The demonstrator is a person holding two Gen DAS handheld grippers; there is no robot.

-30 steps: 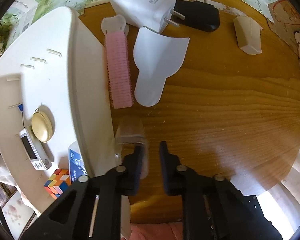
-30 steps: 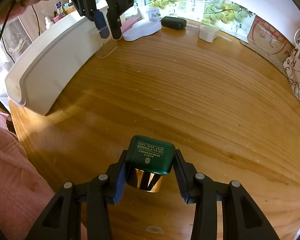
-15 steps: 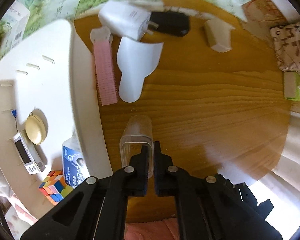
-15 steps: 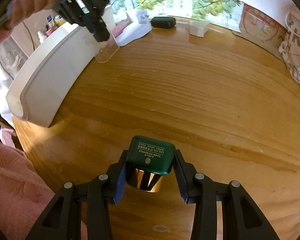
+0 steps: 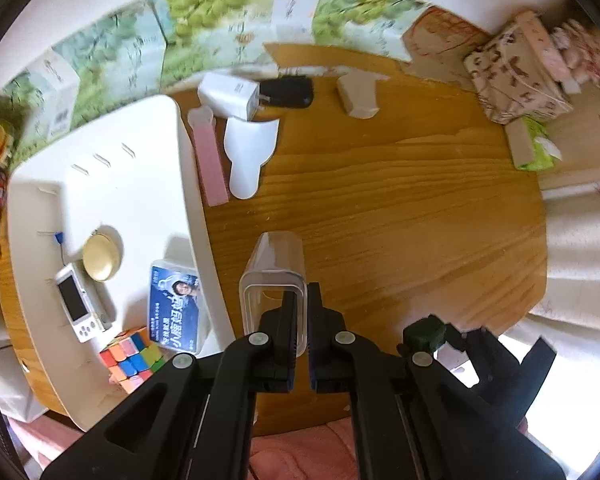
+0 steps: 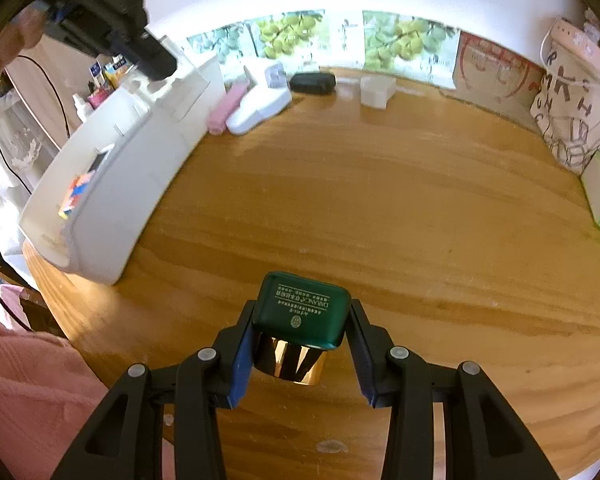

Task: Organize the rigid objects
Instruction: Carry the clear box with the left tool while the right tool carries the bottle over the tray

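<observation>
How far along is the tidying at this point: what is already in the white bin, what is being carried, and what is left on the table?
Done: the white bin already holds a colour cube, a blue card box, a small white device and a round wooden piece.
In hand: the left gripper pinches a clear plastic cup; the right gripper holds a green-capped jar.
Left: pink roller, white scoop, charger, black case, beige box.

Up goes the left gripper (image 5: 298,312), its jaws now pinched tight on one wall of the clear plastic box (image 5: 272,280), which has left the wooden table (image 5: 400,208) beside the white bin (image 5: 188,184) and hangs high. The right gripper (image 6: 300,344) lifts slightly too.
</observation>
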